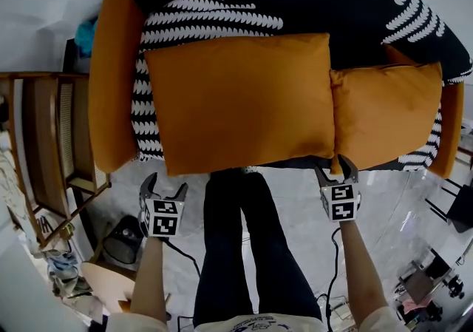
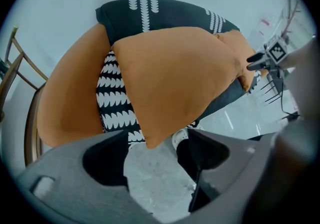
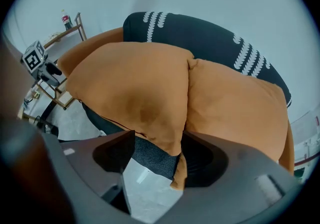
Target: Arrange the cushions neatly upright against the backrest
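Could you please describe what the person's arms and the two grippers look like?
The left gripper and right gripper each have two black fingers and a white cube printed with black square markers. Seen from its own view, the housing is grey and moulded. The forearms are bare below light sleeves.

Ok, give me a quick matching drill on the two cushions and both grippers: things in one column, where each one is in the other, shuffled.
1. big cushion
2. small cushion
3. left gripper
4. right gripper

A. right side of the sofa, head view
B. jaws open, a cushion corner between them
C. left and middle of the sofa
D. jaws open over the floor, short of the cushions

Pairs: 1-C, 2-A, 3-D, 4-B.
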